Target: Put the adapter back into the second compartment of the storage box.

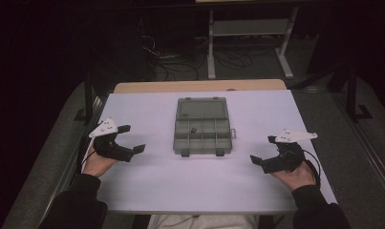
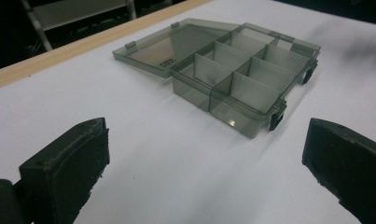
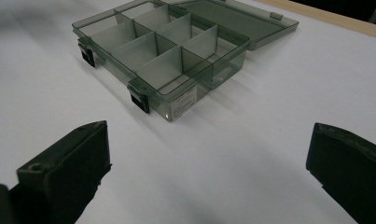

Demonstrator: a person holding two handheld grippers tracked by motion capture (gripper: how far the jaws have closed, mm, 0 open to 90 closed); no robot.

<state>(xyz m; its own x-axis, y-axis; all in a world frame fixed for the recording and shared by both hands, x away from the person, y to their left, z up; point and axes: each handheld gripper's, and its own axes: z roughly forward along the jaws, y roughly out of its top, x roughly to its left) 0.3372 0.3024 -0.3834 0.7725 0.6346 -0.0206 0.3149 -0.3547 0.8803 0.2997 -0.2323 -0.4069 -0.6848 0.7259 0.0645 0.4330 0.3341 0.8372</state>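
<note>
Both grippers rest low over the desk (image 1: 147,191) with nothing between their jaws: the left gripper (image 1: 132,138) sits near the desk's left edge, its jaws spread wide and aimed toward the middle, and the right gripper (image 1: 264,149) sits near the right edge, likewise spread wide and aimed inward, each held in a hand whose dark sleeve comes in from the near edge. Between them, at the centre of the desk and a little toward its far edge, lies a smoky transparent organiser box (image 1: 202,136), well apart from both grippers. Its lid (image 1: 202,108) is swung fully open and lies flat on the desk on the far side, joined to the tray by hinges. The tray is split by thin walls into two rows of compartments, and two dark latches (image 1: 219,152) hang from its near wall. A small dark item (image 1: 193,130) sits in a compartment of the far row, left of centre; what it is cannot be told. In the left gripper view the left gripper (image 2: 204,168) frames bare white desk, with the box (image 2: 241,84) beyond and to the right, its lid to the left. In the right gripper view the right gripper (image 3: 206,168) frames bare desk too, with the box (image 3: 162,56) beyond and to the left, a small label on its end wall
</note>
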